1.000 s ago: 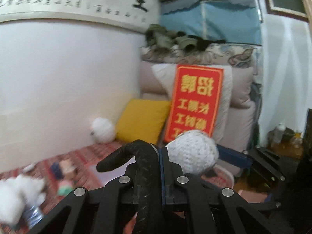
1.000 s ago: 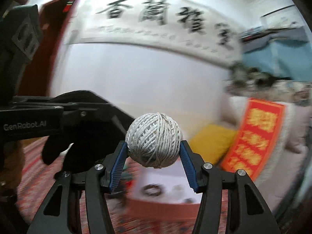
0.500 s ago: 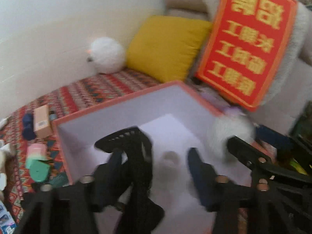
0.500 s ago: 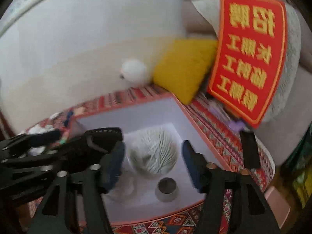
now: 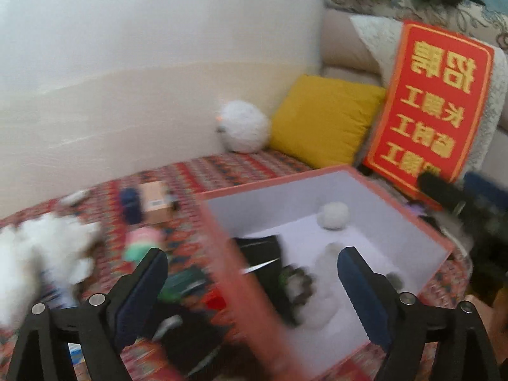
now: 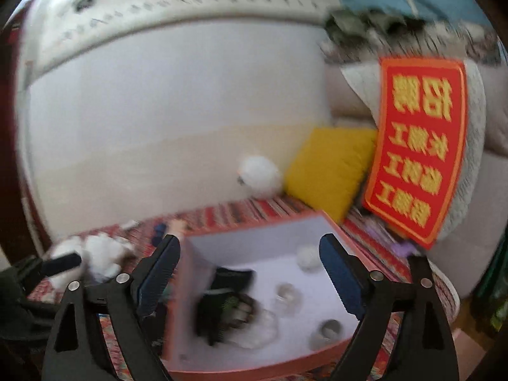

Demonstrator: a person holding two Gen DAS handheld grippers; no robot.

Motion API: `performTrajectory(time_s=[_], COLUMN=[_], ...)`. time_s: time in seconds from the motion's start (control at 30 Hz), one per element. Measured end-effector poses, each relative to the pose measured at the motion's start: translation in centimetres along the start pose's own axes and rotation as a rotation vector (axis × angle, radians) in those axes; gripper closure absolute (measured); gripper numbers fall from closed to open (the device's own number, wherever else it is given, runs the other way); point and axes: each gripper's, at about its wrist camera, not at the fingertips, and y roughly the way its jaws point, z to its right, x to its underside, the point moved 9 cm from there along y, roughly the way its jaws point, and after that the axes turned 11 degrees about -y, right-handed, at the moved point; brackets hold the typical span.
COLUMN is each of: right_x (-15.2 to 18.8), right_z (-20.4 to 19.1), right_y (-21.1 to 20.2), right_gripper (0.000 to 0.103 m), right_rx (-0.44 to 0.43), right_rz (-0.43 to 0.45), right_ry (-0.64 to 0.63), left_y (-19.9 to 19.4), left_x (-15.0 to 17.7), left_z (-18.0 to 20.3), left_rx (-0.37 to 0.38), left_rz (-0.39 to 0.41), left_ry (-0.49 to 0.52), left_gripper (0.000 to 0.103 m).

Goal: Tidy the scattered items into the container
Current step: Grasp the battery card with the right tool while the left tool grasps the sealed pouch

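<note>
An orange-rimmed box (image 5: 279,181) with white inside stands on the patterned rug. A white twine ball (image 5: 333,216) lies at its far side, and a black item (image 5: 260,250) lies near its left wall. My left gripper (image 5: 250,285) hangs open and empty over the box's near left corner. In the right wrist view the box (image 6: 254,241) also holds the twine ball (image 6: 308,257), the black item (image 6: 228,289) and a small metal cup (image 6: 327,330). My right gripper (image 6: 250,273) is open and empty above the box.
Left of the box the rug carries a brown carton (image 5: 155,203), a dark blue item (image 5: 130,206), a pink and green item (image 5: 143,241) and a white fluffy toy (image 5: 41,254). A white pompom (image 5: 243,130), a yellow cushion (image 5: 324,120) and a red sign (image 5: 431,108) stand behind.
The right gripper has opened and let the twine ball go into the box. The left gripper has opened and dropped the black item there. Both views have swung down onto the box.
</note>
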Motion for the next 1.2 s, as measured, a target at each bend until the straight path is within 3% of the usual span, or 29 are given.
performTrajectory(time_s=[0.13, 0.2, 0.33, 0.47, 0.6, 0.7, 0.83, 1.1, 1.13, 1.2], right_x=[-1.4, -1.0, 2.3, 8.0, 14.8, 18.2, 19.8, 18.8, 18.6, 18.0], right_z=[-8.0, -12.1, -21.6, -30.1, -36.0, -38.6, -40.7, -43.0, -43.3, -43.6], right_y=[-2.3, -2.1, 1.3, 6.9, 12.5, 15.9, 19.9, 26.6, 26.8, 26.2], right_gripper=[0.000, 0.001, 0.001, 0.001, 0.001, 0.001, 0.001, 0.002, 0.023, 0.028], right_rx=[-0.130, -0.212, -0.367, -0.518, -0.519, -0.488, -0.428, -0.415, -0.416, -0.425], right_rz=[0.079, 0.068, -0.055, -0.269, -0.501, -0.608, -0.647, -0.642, -0.630, -0.604], right_ry=[-0.060, -0.095, -0.189, -0.245, -0.297, -0.331, -0.405, -0.303, -0.310, -0.341], left_y=[-3.9, -5.0, -5.1, -3.6, -0.8, 1.0, 3.6, 6.8, 6.7, 6.2], left_x=[2.4, 4.0, 8.0, 11.2, 13.0, 14.0, 14.5, 13.7, 13.5, 13.2], left_z=[-8.5, -13.9, -26.4, -36.7, -42.3, -44.6, -45.7, -48.0, -48.1, -47.9], left_rx=[-0.131, -0.243, -0.469, -0.659, -0.676, -0.655, -0.607, -0.613, -0.610, -0.600], left_rz=[0.019, 0.025, -0.056, -0.142, -0.228, -0.266, -0.302, -0.270, -0.254, -0.221], left_ry=[-0.076, -0.120, -0.270, -0.366, -0.440, -0.497, -0.539, -0.518, -0.527, -0.513], left_gripper=[0.008, 0.007, 0.007, 0.007, 0.007, 0.007, 0.007, 0.003, 0.010, 0.038])
